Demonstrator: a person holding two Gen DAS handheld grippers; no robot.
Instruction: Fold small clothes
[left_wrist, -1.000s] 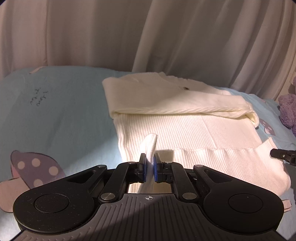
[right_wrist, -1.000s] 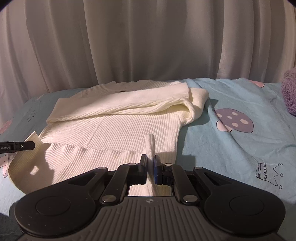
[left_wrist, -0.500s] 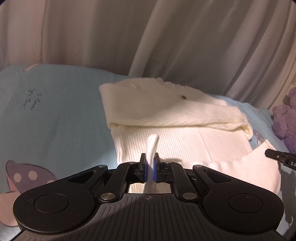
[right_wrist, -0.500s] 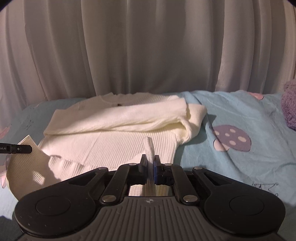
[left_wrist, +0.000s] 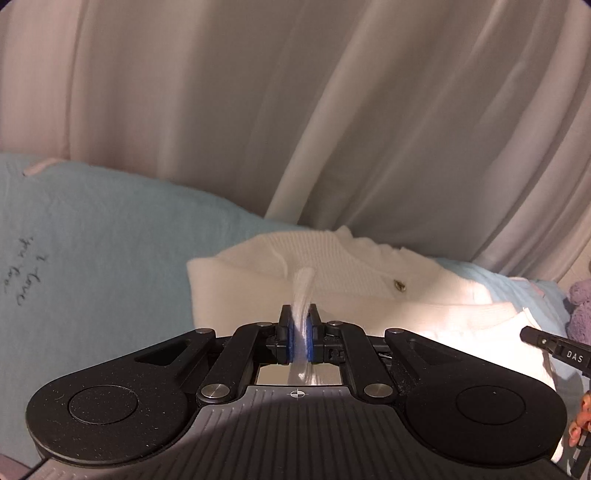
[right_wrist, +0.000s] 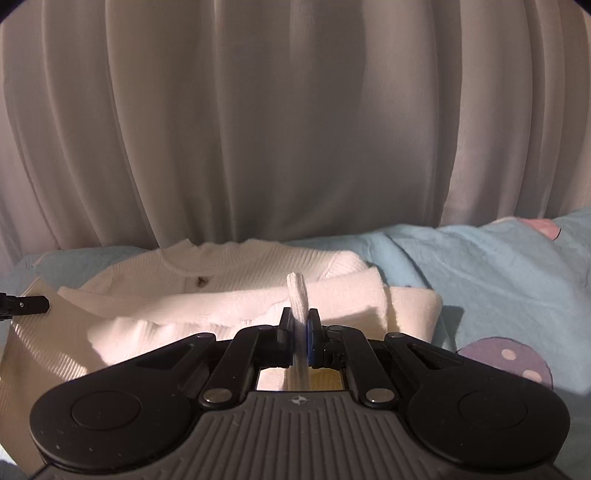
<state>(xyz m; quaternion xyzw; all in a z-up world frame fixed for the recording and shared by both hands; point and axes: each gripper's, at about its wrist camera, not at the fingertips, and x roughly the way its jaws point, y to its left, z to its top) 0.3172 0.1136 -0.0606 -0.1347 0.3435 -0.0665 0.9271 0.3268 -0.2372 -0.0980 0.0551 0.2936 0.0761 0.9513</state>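
Note:
A cream ribbed cardigan (left_wrist: 332, 269) with a small dark button lies on the blue blanket; it also shows in the right wrist view (right_wrist: 229, 288). My left gripper (left_wrist: 300, 317) is shut on the cardigan's bottom hem, a pinch of fabric sticking up between the blue pads. My right gripper (right_wrist: 299, 317) is shut on the same hem farther right. Both hold the hem lifted and carried over the body toward the collar. The right gripper's tip (left_wrist: 554, 347) shows at the left view's right edge; the left gripper's tip (right_wrist: 26, 304) shows at the right view's left edge.
A light blue blanket (left_wrist: 92, 240) with mushroom prints (right_wrist: 517, 358) covers the bed. Pale curtains (right_wrist: 295, 129) hang close behind. A purple plush toy (left_wrist: 581, 306) sits at the far right.
Both grippers, still shut on the hem, have risen and moved forward toward the collar. The lower half of the cardigan has come up off the blanket and now covers the folded sleeves.

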